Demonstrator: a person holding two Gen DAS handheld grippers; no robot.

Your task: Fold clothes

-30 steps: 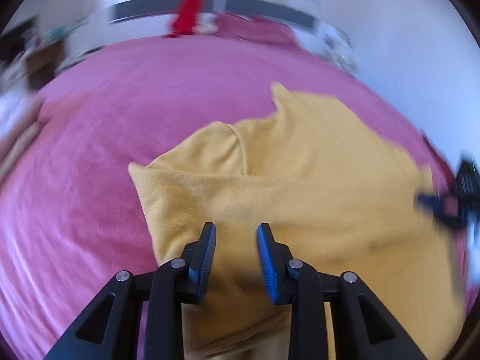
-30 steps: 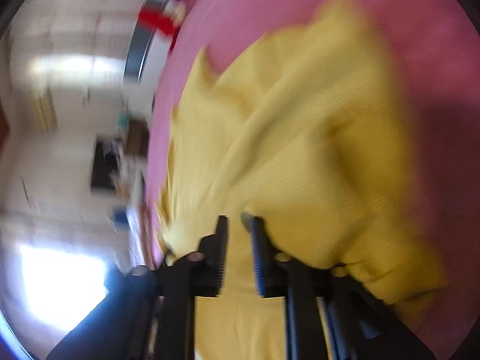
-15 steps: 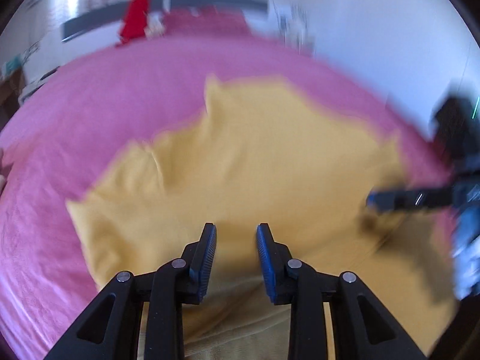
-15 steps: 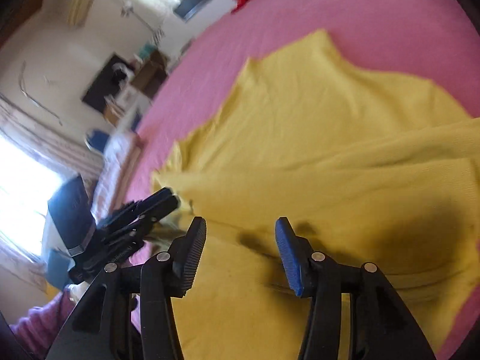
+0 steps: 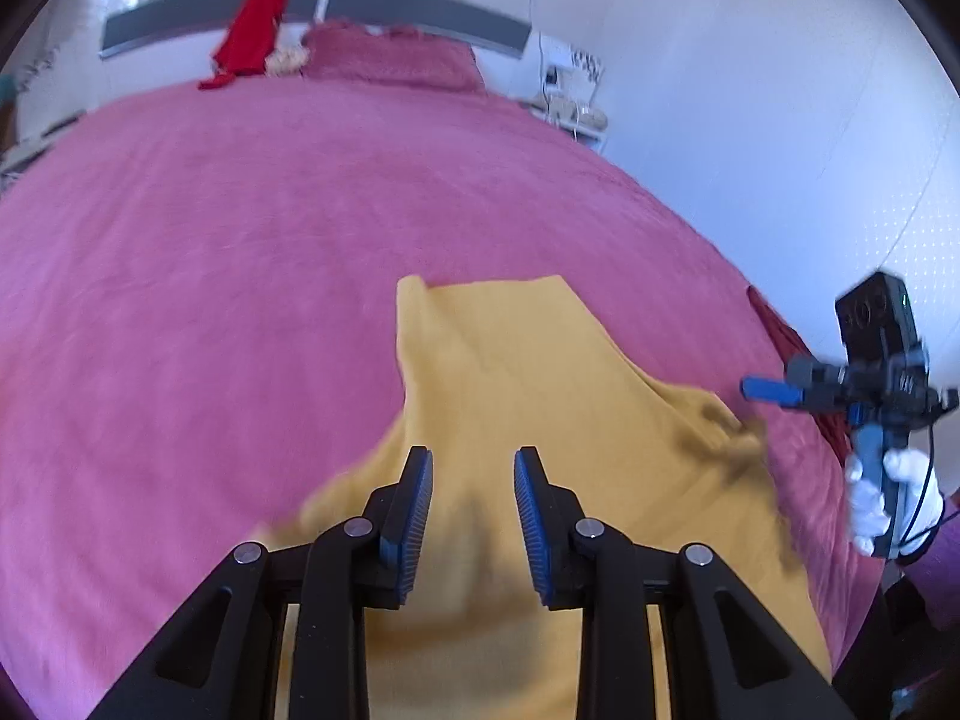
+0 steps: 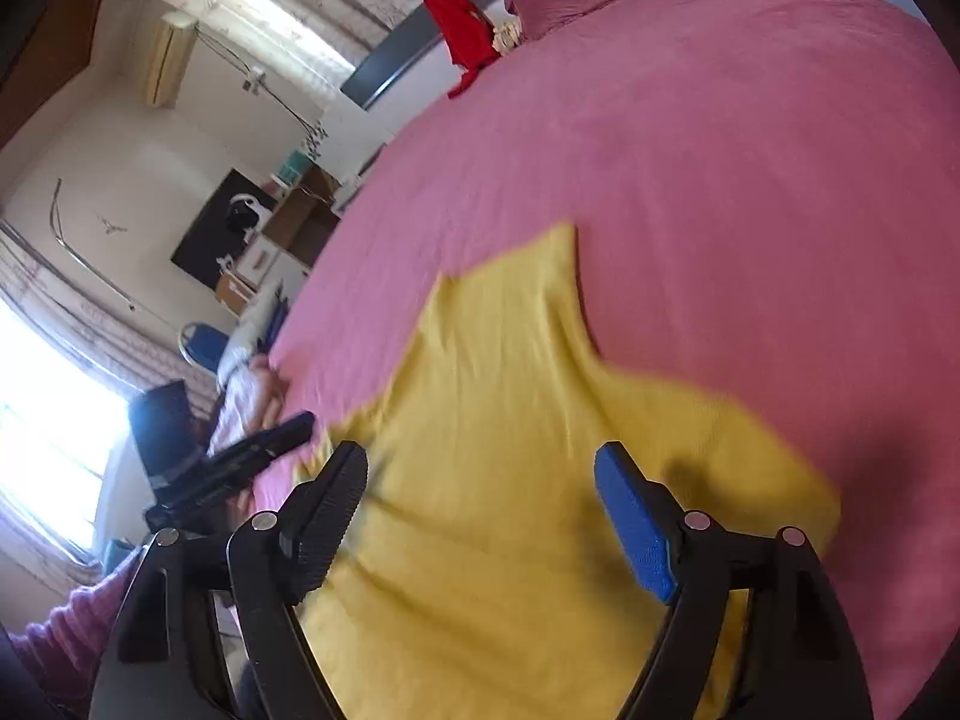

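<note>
A yellow garment [image 5: 540, 420] lies spread on the pink bedspread [image 5: 240, 240], one narrow end pointing up the bed. My left gripper [image 5: 472, 462] hovers over its near part, open, with nothing between the blue pads. At the right edge of the left wrist view a white-gloved hand [image 5: 870, 498] holds my right gripper [image 5: 774, 391] above the garment's right corner. In the right wrist view the right gripper [image 6: 480, 456] hangs over the yellow garment [image 6: 510, 420]. Its jaws are opening wide and nothing is between them. The left gripper [image 6: 282, 438] shows at the left edge there.
A red cloth [image 5: 249, 36] hangs over the grey headboard [image 5: 420, 6], with pink pillows [image 5: 390, 54] beside it. A bedside stand [image 5: 570, 102] is at the far right corner against a white wall. A blue chair [image 6: 198, 342] and shelves [image 6: 300, 222] stand left of the bed.
The right jaws went from shut to wide apart, and that gripper rose and rolled upright. The left gripper drew back and up, jaws unchanged. The garment now lies flatter on the bed.
</note>
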